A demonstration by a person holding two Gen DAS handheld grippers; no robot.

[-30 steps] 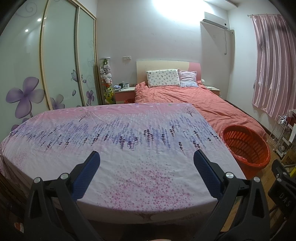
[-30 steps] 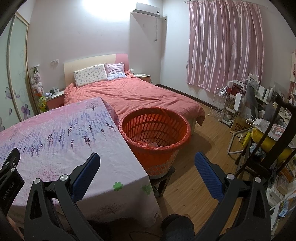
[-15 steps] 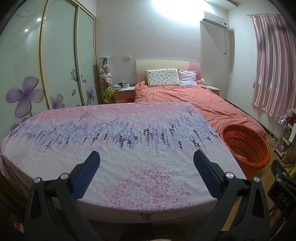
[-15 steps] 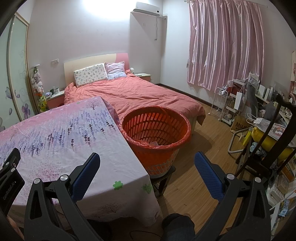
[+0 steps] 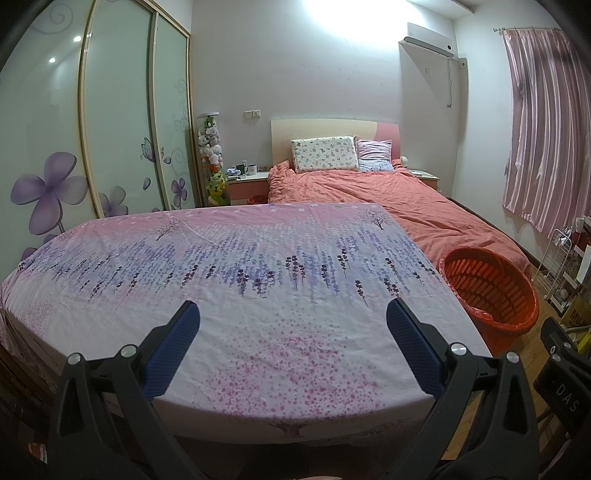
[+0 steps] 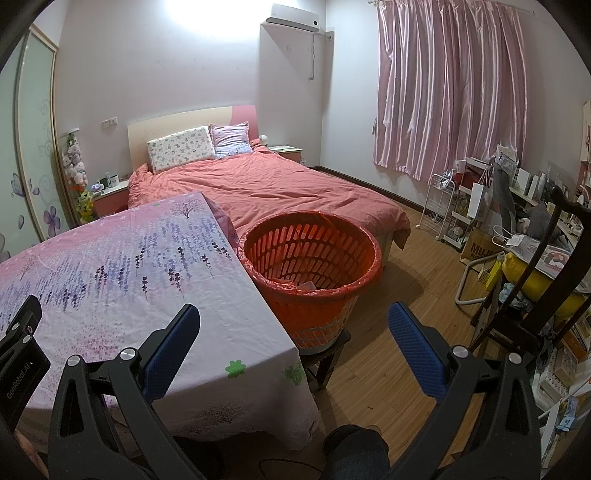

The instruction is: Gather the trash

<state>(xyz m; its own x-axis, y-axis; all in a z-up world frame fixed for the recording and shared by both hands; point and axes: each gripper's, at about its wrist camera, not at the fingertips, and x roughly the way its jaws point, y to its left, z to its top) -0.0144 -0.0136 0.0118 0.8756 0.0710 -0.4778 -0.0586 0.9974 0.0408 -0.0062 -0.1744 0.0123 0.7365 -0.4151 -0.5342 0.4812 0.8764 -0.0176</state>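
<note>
Table under pink floral cloth with purple lavender print (image 5: 258, 266) in foreground. Behind it, bed with salmon-red quilt (image 5: 388, 192), patterned white pillow (image 5: 324, 153) and pink pillow (image 5: 375, 155) leaning on pale wooden headboard (image 5: 325, 127). Frosted sliding wardrobe doors with purple flower decals (image 5: 110, 122) at left; column of plush toys (image 5: 211, 155) just beside. Pink striped curtain (image 6: 450, 88) at right, white wall air conditioner (image 6: 293, 16) above. Cluttered white wire rack (image 6: 441, 206) on wooden floor (image 6: 399, 314).
</note>
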